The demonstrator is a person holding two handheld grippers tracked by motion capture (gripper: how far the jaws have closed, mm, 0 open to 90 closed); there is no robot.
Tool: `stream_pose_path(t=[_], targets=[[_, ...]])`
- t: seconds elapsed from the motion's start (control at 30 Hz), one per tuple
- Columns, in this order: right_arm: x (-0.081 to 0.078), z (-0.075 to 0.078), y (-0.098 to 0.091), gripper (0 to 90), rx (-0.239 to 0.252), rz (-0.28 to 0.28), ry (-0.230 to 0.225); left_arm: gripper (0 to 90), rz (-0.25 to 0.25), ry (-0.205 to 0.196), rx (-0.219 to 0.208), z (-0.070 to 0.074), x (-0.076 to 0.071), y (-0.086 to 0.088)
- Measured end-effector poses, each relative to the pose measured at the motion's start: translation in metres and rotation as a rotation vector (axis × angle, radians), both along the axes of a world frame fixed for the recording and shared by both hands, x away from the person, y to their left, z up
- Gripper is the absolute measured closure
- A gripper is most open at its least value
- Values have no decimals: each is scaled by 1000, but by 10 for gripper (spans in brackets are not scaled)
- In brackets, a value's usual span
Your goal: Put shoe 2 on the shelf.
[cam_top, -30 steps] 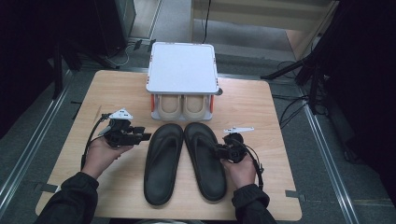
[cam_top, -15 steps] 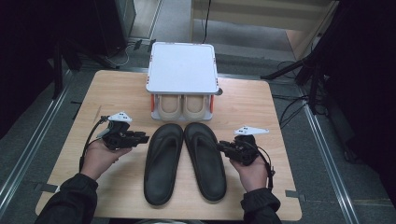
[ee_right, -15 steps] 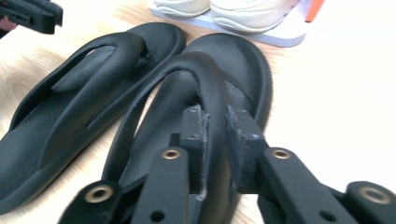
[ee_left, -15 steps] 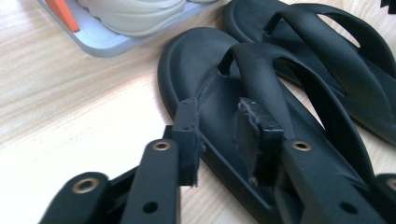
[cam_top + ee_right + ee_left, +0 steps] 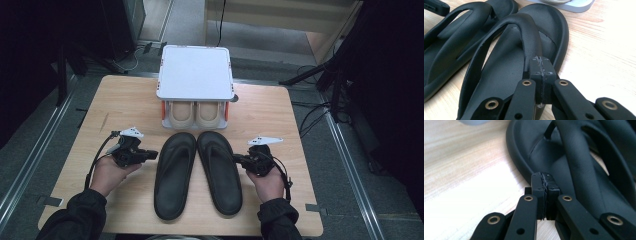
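Two black flip-flops lie side by side on the wooden table [image 5: 125, 100], toes pointing away from me: the left flip-flop [image 5: 172, 175] and the right flip-flop [image 5: 220, 172]. My left gripper [image 5: 154, 154] rests in a hand just left of the left flip-flop [image 5: 579, 162]; its jaws are shut with nothing between them [image 5: 545, 178]. On the far side of the pair, my right gripper [image 5: 235, 158] sits at the outer edge of the right flip-flop [image 5: 506, 65]. It is shut and empty [image 5: 541, 65], with its tip close to the strap.
Behind the flip-flops stands a white-topped shoe rack [image 5: 195, 72] with orange side posts. A pair of beige shoes [image 5: 182, 114] is tucked under it. Bare table stretches to both sides. Cables lie on the floor to the right.
The right hand has drawn back a little to the right and toward me from the right flip-flop. The left hand has drifted slightly toward me. The flip-flops have not moved.
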State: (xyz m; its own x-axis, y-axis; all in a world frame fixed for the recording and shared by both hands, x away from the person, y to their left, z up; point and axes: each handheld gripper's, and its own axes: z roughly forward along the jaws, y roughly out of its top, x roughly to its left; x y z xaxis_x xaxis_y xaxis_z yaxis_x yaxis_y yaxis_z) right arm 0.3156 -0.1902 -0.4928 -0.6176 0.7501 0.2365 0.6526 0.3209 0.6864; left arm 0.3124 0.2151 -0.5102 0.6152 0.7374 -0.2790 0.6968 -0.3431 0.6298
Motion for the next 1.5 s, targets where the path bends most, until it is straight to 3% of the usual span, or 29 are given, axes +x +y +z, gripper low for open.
stream_pose_path(t=[0.27,0.47,0.67,0.87,1.0,1.13,1.3,1.5], targets=[[1,-1,-2,900,-1,-4,4,893,-9,17,49,-8,-2,-3],[1,-2,0,900,-11,0,7,891,-26,36,64,-12,-2,-9],[0,-2,1,900,-11,5,8,899,-18,30,73,-11,-4,-11],[0,-2,3,900,-8,9,9,899,-44,32,74,-11,-7,-17],[0,-3,5,900,-2,13,10,899,-51,40,48,-11,-8,-18],[-1,-4,6,900,8,22,10,897,-55,22,34,-7,-12,-23],[-2,-6,8,900,34,20,24,897,-70,41,9,-9,-14,-26],[-4,-5,8,900,29,10,17,853,-56,34,12,-8,-13,-25]])
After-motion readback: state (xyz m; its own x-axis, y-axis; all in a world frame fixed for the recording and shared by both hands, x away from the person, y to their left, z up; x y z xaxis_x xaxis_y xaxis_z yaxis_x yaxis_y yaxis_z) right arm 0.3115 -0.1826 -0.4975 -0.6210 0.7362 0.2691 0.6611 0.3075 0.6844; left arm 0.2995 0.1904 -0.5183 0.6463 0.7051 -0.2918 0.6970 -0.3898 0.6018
